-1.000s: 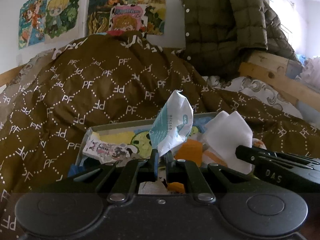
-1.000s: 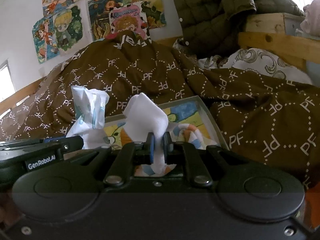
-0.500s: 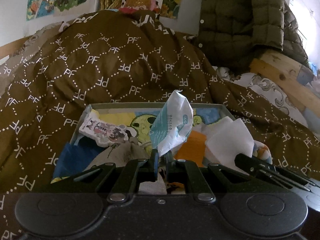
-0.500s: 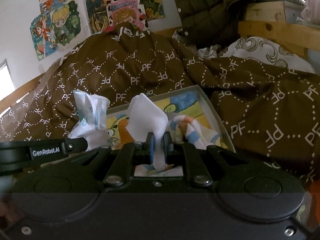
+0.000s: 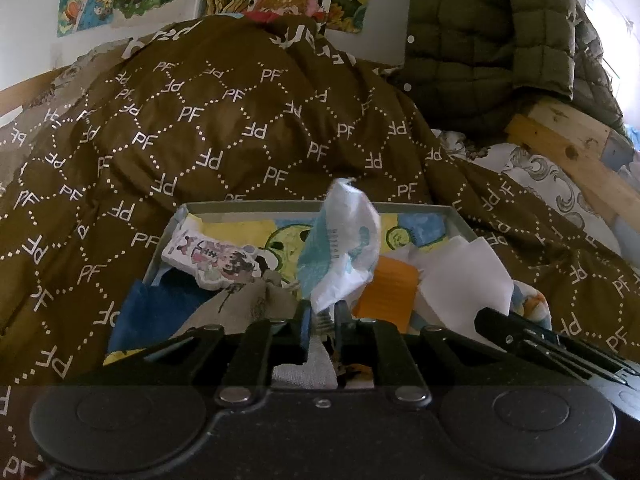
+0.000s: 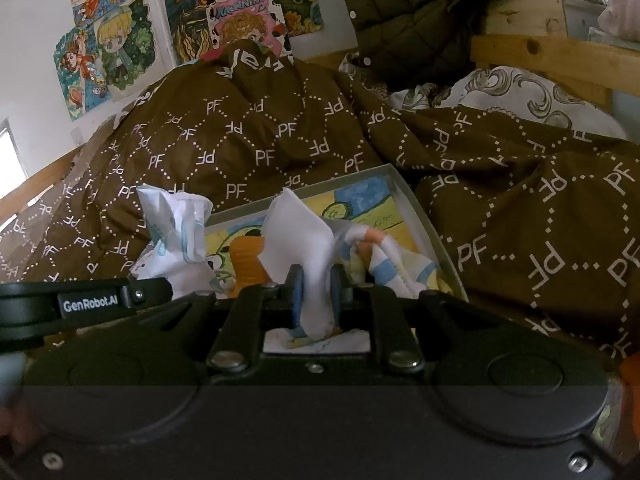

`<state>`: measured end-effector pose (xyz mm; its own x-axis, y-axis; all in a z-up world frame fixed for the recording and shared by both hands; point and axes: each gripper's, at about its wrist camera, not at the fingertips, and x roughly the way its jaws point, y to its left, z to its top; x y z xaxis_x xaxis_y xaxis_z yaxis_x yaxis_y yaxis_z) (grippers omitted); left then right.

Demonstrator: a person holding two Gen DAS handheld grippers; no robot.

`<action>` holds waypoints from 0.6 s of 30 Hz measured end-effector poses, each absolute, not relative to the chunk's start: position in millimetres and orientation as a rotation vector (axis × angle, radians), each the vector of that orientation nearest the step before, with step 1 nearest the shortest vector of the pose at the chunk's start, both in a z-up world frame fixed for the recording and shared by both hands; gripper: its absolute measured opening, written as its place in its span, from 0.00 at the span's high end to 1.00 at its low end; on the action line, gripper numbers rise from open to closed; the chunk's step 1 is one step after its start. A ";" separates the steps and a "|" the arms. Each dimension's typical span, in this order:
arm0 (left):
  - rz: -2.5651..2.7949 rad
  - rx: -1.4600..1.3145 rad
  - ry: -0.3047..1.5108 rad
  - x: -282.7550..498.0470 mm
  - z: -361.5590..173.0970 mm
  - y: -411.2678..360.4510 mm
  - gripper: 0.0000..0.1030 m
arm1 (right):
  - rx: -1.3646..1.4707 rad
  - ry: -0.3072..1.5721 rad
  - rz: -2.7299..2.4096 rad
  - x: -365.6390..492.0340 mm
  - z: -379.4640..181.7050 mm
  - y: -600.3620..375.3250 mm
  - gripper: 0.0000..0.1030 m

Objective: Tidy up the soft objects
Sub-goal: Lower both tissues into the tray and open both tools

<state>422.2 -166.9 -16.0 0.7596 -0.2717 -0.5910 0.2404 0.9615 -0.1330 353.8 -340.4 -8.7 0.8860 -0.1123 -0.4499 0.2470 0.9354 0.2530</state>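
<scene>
On the brown duvet [image 5: 208, 140], grey tray [image 5: 460, 220] of cloths, plush [image 5: 212, 258], orange pad [image 5: 390, 284].

Readable lettering — three places

White "PF" repeats across the brown quilt [image 6: 256, 136]; "GenRobot.AI" stands on the left gripper [image 6: 90, 303] — seen from the right wrist; the cow-spotted wall poster [image 6: 248, 16] reads roughly "MORNING", too blurred to confirm.

Soft items crowd the box [image 5: 460, 220], hemmed by the heaped duvet [image 5: 200, 140].
</scene>
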 end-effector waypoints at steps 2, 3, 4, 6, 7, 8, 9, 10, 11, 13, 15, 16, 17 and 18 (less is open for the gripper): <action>-0.275 -0.049 0.647 422.1 -15.0 -167.7 0.83 | 0.316 0.446 -0.188 354.0 -9.0 -342.3 0.88; -0.273 -0.049 0.646 422.2 -14.5 -168.0 0.82 | 0.321 0.447 -0.186 354.2 -9.0 -343.2 0.85; -0.271 -0.049 0.646 421.8 -14.0 -168.2 0.82 | 0.326 0.448 -0.186 354.2 -9.3 -344.1 0.83; -0.268 -0.053 0.645 421.1 -13.4 -168.3 0.80 | 0.334 0.449 -0.189 354.0 -9.6 -344.9 0.81; -0.267 -0.053 0.644 421.0 -13.1 -167.9 0.79 | 0.336 0.449 -0.191 353.9 -9.5 -345.2 0.80; -0.263 -0.051 0.643 420.5 -12.7 -167.7 0.79 | 0.338 0.449 -0.191 353.8 -9.3 -345.9 0.79; -0.262 -0.051 0.644 420.1 -12.4 -167.4 0.78 | 0.340 0.448 -0.191 353.6 -9.1 -346.6 0.78; -0.262 -0.051 0.646 419.4 -12.0 -167.1 0.77 | 0.342 0.447 -0.193 353.4 -9.0 -346.7 0.76; -0.260 -0.049 0.646 418.2 -11.5 -166.3 0.76 | 0.344 0.446 -0.194 353.2 -8.5 -346.8 0.76; -0.258 -0.043 0.643 416.1 -9.2 -165.3 0.73 | 0.343 0.443 -0.194 352.2 -7.6 -346.0 0.71; -0.253 -0.042 0.636 413.8 -5.9 -163.6 0.70 | 0.344 0.438 -0.193 351.1 -5.9 -346.8 0.68; -0.250 -0.043 0.633 412.9 -4.3 -162.7 0.68 | 0.345 0.435 -0.193 350.2 -4.7 -346.8 0.66; -0.245 -0.045 0.628 411.5 -1.7 -161.3 0.66 | 0.345 0.432 -0.195 349.2 -3.6 -346.5 0.65; -0.242 -0.047 0.622 409.9 1.1 -159.9 0.64 | 0.347 0.428 -0.197 348.0 -1.7 -347.0 0.62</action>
<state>409.9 -159.9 1.1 0.7853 -0.2381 -0.5715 0.2097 0.9708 -0.1164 348.0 -347.0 -1.7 0.8921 -0.1142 -0.4372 0.2586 0.9225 0.2866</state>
